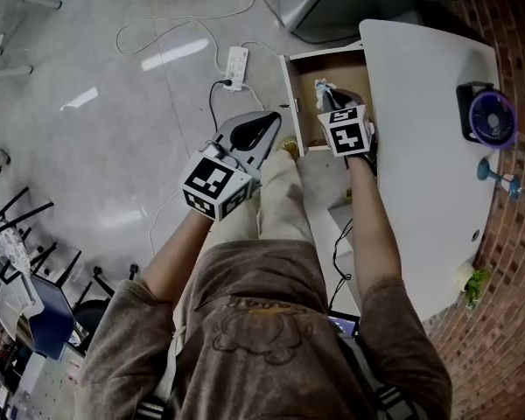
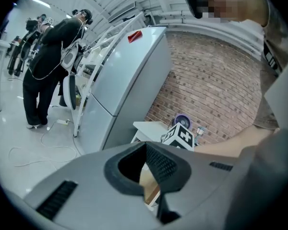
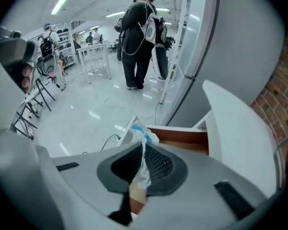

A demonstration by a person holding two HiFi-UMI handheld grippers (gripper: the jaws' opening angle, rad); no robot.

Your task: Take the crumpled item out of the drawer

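the right tool is clamped on the crumpled item, a white and blue wad pinched thin between its pads, and holds it over the open drawer at the edge of the white bench. that pinch looks meant for lifting it out; whether it is clear of the drawer floor i cannot tell. the item's long axis runs along the jaws, its loose end poking past the tips, away from the person. the left tool hangs beside the drawer front, closed and empty, probably kept out of the way.
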